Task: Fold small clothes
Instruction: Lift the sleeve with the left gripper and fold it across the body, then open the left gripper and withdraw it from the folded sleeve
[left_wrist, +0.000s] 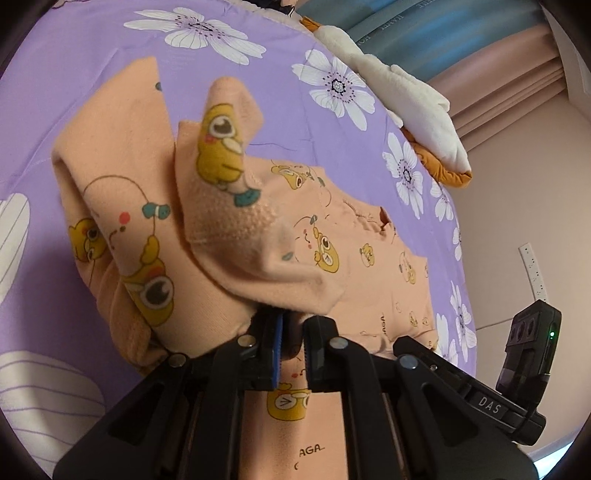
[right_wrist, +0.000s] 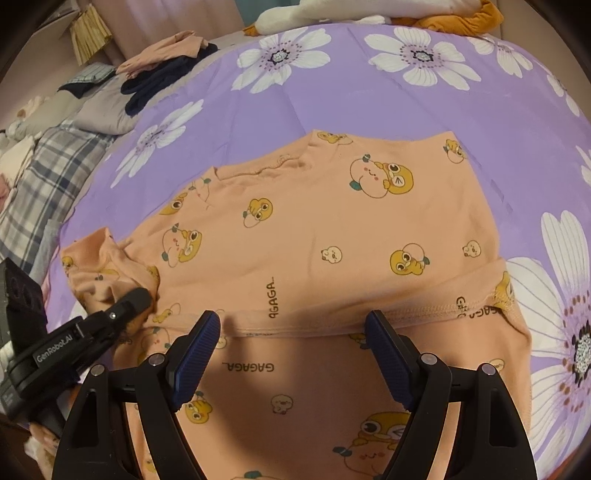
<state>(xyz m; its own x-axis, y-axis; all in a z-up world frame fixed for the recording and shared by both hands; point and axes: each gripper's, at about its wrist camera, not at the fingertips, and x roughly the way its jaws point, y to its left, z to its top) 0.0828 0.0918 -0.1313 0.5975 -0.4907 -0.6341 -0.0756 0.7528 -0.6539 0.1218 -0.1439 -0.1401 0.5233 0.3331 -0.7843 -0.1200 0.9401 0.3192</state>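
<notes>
A small peach shirt (right_wrist: 314, 229) printed with yellow cartoon ducks lies on the purple flowered bedsheet (right_wrist: 332, 92). Its lower part is folded up, with a hem running across near my right fingers. My right gripper (right_wrist: 291, 332) is open and empty, hovering just above that folded hem. My left gripper (left_wrist: 291, 332) is shut on a bunched sleeve of the shirt (left_wrist: 221, 206) and holds it lifted above the body of the shirt. The left gripper also shows in the right wrist view (right_wrist: 125, 306) at the shirt's left edge.
A pile of folded and loose clothes (right_wrist: 162, 70) and plaid bedding (right_wrist: 48, 173) lie at the far left. A white and orange plush toy (right_wrist: 369, 14) rests along the bed's far edge. Pink curtains and a wall (left_wrist: 517, 110) stand beyond the bed.
</notes>
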